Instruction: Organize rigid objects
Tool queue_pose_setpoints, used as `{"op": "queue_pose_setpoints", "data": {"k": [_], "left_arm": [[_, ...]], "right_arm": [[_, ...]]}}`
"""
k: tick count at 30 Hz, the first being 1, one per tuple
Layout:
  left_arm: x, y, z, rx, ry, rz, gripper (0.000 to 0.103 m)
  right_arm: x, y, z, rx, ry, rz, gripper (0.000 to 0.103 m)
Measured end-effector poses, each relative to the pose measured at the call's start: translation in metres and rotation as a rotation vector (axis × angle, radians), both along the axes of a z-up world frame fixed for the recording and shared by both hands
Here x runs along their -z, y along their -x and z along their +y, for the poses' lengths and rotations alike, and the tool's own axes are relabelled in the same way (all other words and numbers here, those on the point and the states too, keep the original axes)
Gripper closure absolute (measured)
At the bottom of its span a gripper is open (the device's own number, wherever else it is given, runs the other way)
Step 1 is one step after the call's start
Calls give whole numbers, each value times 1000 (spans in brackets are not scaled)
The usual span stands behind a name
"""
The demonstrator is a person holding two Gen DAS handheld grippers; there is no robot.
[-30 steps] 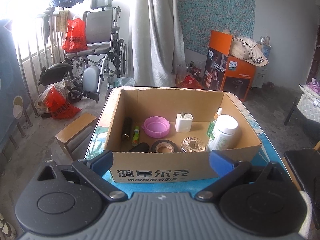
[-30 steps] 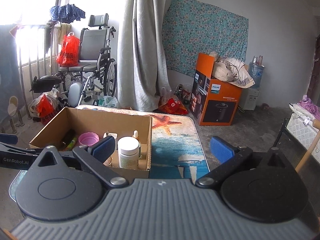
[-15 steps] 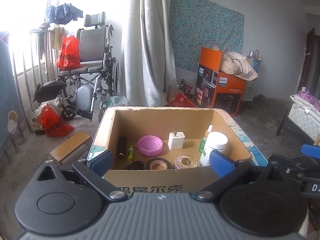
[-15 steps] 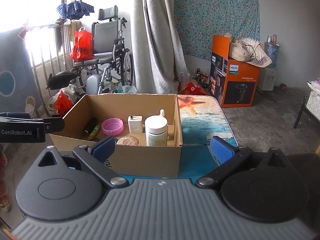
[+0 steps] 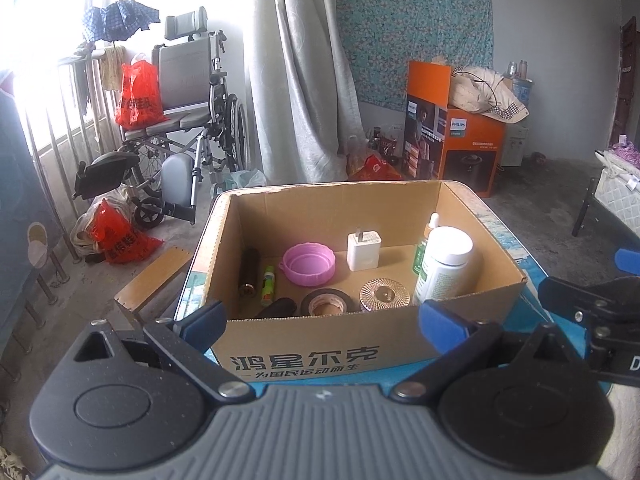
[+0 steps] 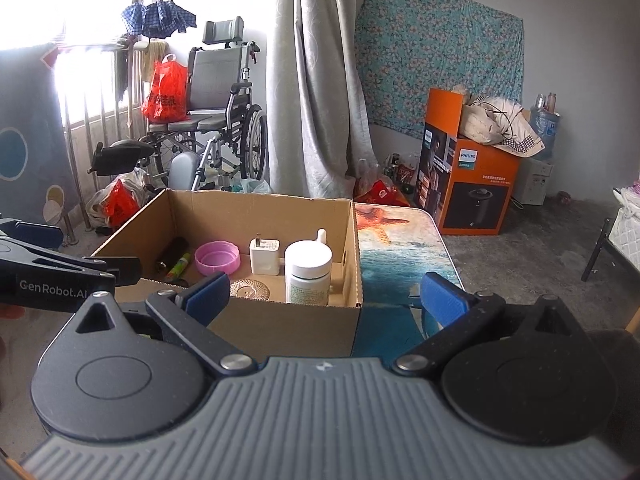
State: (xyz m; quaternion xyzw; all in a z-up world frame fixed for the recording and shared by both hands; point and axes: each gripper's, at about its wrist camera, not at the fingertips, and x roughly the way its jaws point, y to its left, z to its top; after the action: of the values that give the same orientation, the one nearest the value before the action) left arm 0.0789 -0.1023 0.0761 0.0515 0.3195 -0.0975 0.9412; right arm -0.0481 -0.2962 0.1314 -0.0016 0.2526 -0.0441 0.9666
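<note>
A cardboard box (image 5: 304, 356) (image 6: 280, 328) stands on a small table with a sea-print top (image 6: 400, 248). Inside lie a pink lid (image 5: 307, 264) (image 6: 217, 258), a white charger (image 5: 363, 251) (image 6: 264, 257), a white bottle (image 5: 442, 266) (image 6: 309, 272), a small green dropper bottle (image 5: 424, 246), a black tape roll (image 5: 327, 303), a round glass coaster (image 5: 384, 295) (image 6: 250, 290), a dark cylinder (image 5: 249, 274) and a green-yellow tube (image 5: 267, 284). My left gripper (image 5: 322, 322) hangs open in front of the box's near wall. My right gripper (image 6: 324, 298) is open over the box's near right corner. Both hold nothing.
A wheelchair (image 6: 216, 128) with a red bag (image 6: 164, 94) stands by the window at the back left. A grey curtain (image 6: 312, 92) hangs behind the table. An orange appliance carton (image 6: 464, 184) sits on the floor to the right. A wooden stool (image 5: 154, 280) is left of the table.
Both grippers have drawn back and shifted, so the box now sits nearer the middle of each view. The things in the box have not moved. Both grippers stayed open.
</note>
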Motion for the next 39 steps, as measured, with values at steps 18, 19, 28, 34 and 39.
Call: {"op": "queue_pose_setpoints", "data": {"k": [18,19,28,34,39], "left_arm": [[22,-41,22,-69,-76,122,0],[23,-42,23,-70,-76,123,0],[25,-50,29,-76,-71,150,0],[26,-50,27,-82,-90,156,0],[26,-50,26,-85,-97,157,0]], "right_arm": [[45,-90,29,-15,-133,237,1],[46,-92,31,-15,-130,239,1],[52,-100,39,-2,-109,266,1],[54,-101,40,-1,-94,277,1],[54,-101,39,-2,-89,285,1]]}}
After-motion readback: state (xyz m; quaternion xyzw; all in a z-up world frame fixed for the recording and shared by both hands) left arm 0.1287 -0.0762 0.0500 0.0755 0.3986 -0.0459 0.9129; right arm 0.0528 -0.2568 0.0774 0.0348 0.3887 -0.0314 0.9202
